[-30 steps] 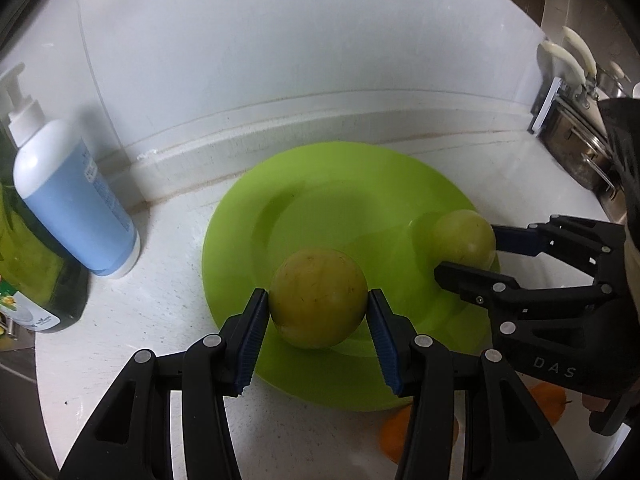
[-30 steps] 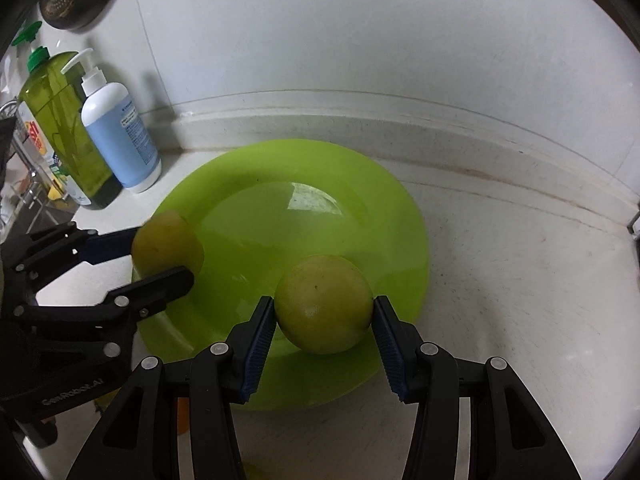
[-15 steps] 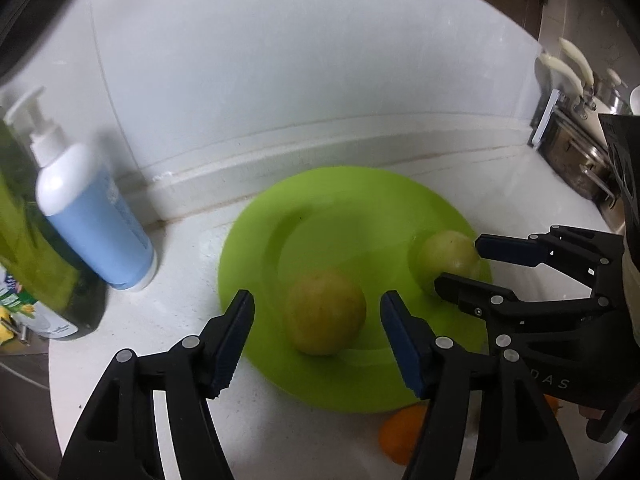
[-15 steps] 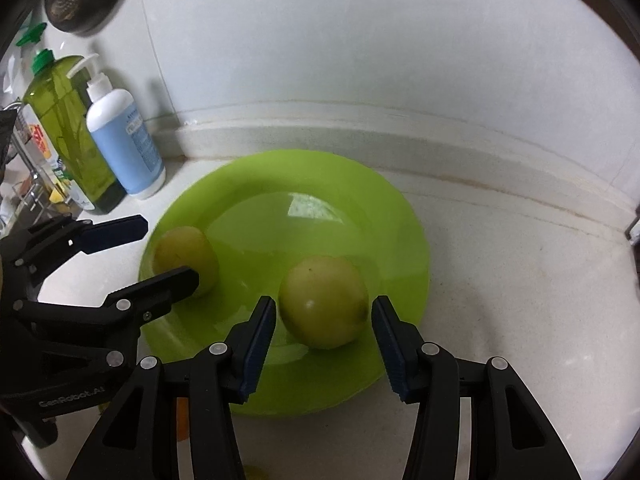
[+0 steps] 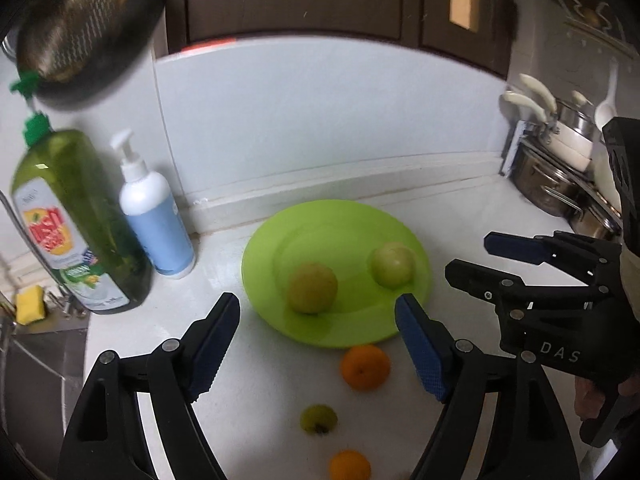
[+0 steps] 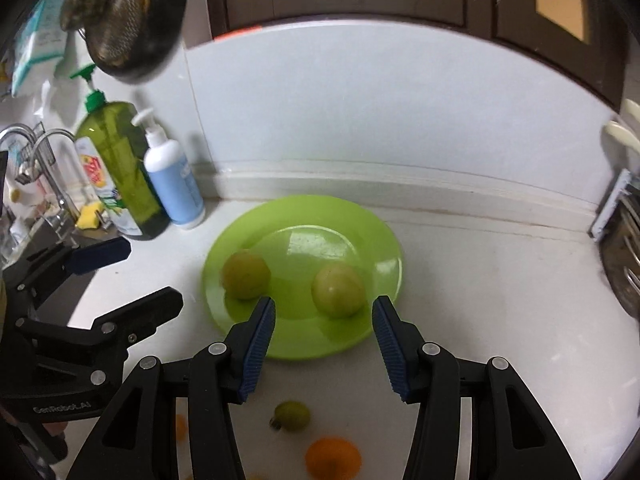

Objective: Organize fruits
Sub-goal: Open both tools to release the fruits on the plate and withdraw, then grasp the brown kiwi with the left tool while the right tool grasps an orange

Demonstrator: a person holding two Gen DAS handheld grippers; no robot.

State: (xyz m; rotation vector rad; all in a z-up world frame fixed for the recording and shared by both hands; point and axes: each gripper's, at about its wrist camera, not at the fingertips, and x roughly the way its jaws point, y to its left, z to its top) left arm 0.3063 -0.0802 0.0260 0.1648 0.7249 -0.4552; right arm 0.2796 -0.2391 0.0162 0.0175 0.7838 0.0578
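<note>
A lime-green plate [image 5: 340, 220] [image 6: 304, 216] lies on the white counter and holds two yellow-green fruits, one on the left [image 5: 313, 288] [image 6: 245, 275] and one on the right [image 5: 392, 264] [image 6: 338, 289]. My left gripper [image 5: 318, 344] is open and empty, above the plate's near edge. My right gripper [image 6: 323, 344] is open and empty, also back from the plate; it shows in the left wrist view [image 5: 472, 256]. On the counter in front of the plate lie an orange [image 5: 365, 367] [image 6: 333, 458], a small green fruit [image 5: 319, 419] [image 6: 292, 415] and a second orange [image 5: 349, 465].
A green dish-soap bottle [image 5: 76, 224] [image 6: 120, 168] and a white-and-blue pump bottle [image 5: 154, 216] [image 6: 174, 180] stand left of the plate by the wall. A sink with a yellow sponge [image 5: 29, 304] is at the far left. Steel pots [image 5: 560, 176] stand at the right.
Both grippers let go of their yellow-green fruits on the plate, opened wide and pulled back and up. The fruits in front of the plate came into view.
</note>
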